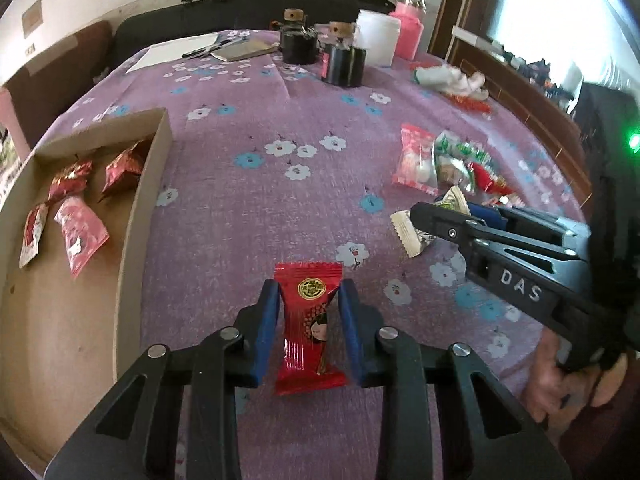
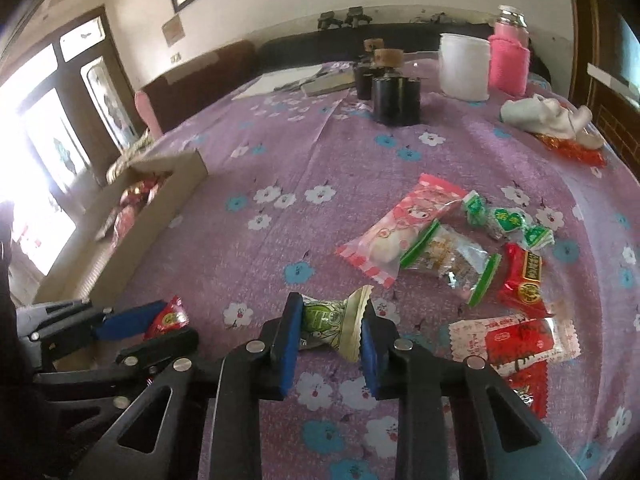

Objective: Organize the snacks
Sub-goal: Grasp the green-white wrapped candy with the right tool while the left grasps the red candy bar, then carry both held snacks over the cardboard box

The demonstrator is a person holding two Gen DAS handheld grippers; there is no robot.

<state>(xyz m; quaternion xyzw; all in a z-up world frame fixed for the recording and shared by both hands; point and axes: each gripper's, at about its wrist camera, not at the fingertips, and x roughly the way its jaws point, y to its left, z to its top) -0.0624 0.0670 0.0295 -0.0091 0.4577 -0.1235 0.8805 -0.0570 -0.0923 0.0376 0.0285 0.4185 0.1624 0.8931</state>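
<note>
- The shallow brown cardboard box [image 1: 156, 168] runs off the left wrist view's left edge.
- The small cream-and-green snack wrapper [image 1: 412, 232] is partly hidden there behind the right gripper's [image 1: 448, 216] black fingers [image 1: 436, 222].
- Print on the flat red foil snack packet [image 1: 310, 320] is too small to read.
- The red-and-white snack packet [image 2: 524, 340] lies partly behind the right gripper's frame in the right wrist view.

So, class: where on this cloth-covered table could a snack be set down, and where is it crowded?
Free: the cloth between the cardboard box and the snack pile, and the near half of the box floor. Crowded: the pile by the right gripper, and the far edge with black jars.
</note>
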